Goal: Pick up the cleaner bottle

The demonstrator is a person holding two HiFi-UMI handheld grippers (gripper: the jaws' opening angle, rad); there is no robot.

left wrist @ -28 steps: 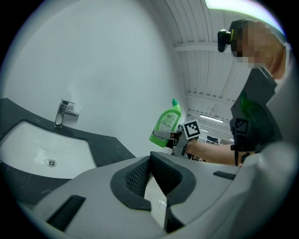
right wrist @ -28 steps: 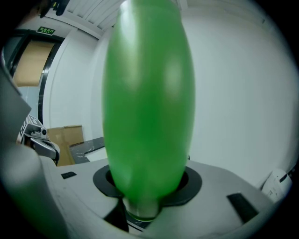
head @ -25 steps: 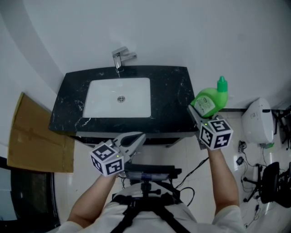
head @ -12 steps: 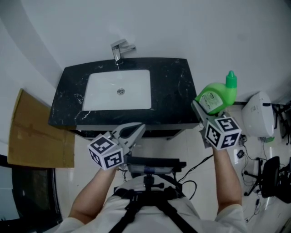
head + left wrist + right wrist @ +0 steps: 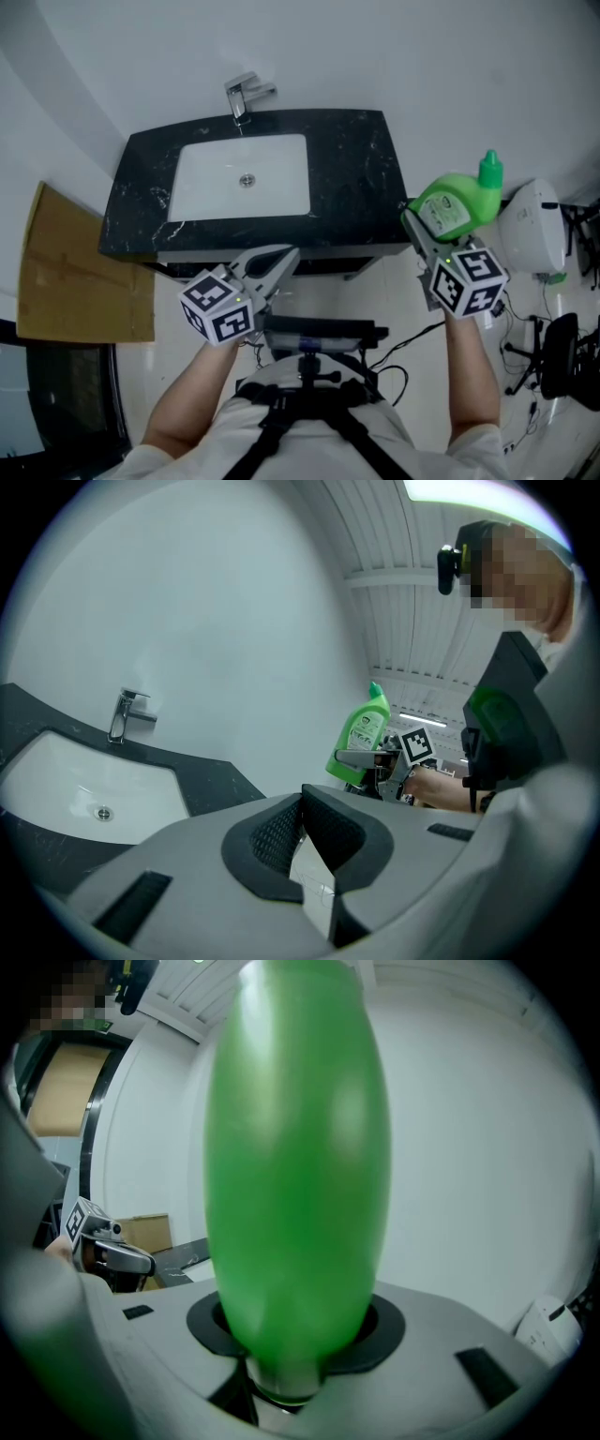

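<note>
The cleaner bottle [image 5: 461,199] is bright green, bulbous and narrow-necked.

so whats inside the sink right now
Only the round metal drain shows in the white sink basin, which the head view shows whole. In the left gripper view, the left gripper covers the basin's near part with its own body.

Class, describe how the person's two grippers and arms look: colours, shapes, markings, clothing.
The left gripper and right gripper are pale grey with tapering jaws and black ribbed pads. Each carries a white cube printed with black square markers. The sleeves are short and white.
</note>
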